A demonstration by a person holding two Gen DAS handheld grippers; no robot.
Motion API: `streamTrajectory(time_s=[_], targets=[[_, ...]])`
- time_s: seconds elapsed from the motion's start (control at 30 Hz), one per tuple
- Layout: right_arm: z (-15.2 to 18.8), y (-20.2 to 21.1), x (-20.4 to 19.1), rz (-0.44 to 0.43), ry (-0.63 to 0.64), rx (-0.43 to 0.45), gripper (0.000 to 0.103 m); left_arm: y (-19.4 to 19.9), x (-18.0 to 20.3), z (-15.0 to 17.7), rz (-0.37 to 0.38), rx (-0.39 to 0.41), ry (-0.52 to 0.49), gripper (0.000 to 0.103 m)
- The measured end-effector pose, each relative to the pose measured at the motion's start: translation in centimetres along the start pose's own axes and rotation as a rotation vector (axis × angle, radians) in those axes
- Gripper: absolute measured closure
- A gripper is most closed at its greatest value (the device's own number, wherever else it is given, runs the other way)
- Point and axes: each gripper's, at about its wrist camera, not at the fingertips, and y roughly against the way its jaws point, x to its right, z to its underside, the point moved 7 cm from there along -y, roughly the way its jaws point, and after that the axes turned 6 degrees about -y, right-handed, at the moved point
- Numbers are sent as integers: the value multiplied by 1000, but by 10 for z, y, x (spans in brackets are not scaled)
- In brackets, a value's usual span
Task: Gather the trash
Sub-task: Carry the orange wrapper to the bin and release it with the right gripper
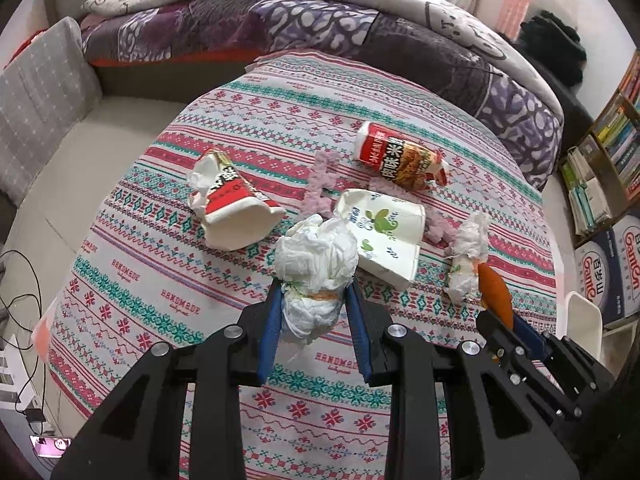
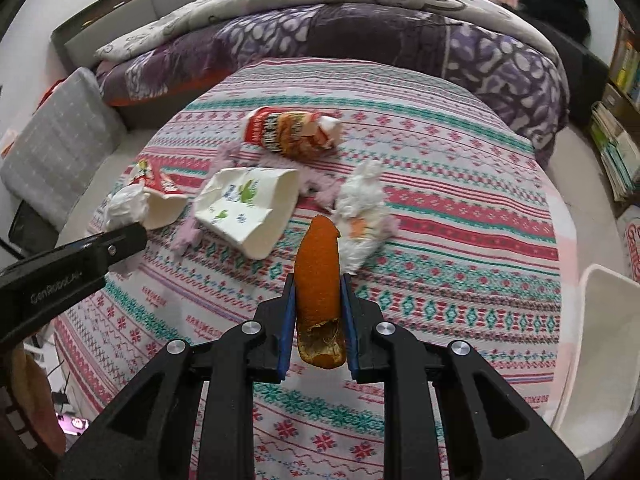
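Observation:
My left gripper (image 1: 314,284) is shut on a crumpled white tissue wad (image 1: 316,264), held just above the patterned tablecloth (image 1: 140,280). My right gripper (image 2: 318,280) is shut on a long orange peel (image 2: 319,264) that stands up between its blue pads; the peel (image 1: 495,294) also shows at the right of the left wrist view. Left on the cloth are a crushed red-and-white paper cup (image 1: 232,208), a flattened white cup with green leaf print (image 1: 384,232), a red snack tube (image 1: 400,158), another tissue wad (image 1: 468,256) and pink fluffy scraps (image 1: 320,184).
A purple patterned quilt (image 1: 280,28) lies on the sofa behind the table, with a grey cushion (image 1: 40,100) at the left. Bookshelves (image 1: 612,140) and boxes stand at the right. A white bin rim (image 2: 600,340) sits beside the table's right edge. Cables (image 1: 24,300) trail on the floor at left.

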Motion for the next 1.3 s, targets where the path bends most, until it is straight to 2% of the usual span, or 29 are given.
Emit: streamTrajectory(time_s=[0.5, 0.9, 1.3], targets=[[-5, 18, 51, 73, -81, 31, 83, 3, 45, -3, 34, 17, -69, 72], [-9, 32, 99, 135, -193, 59, 83, -1, 78, -1, 56, 16, -115, 72], [-2, 50, 185, 285, -379, 72, 83, -4, 120, 0, 88, 20, -170, 72]])
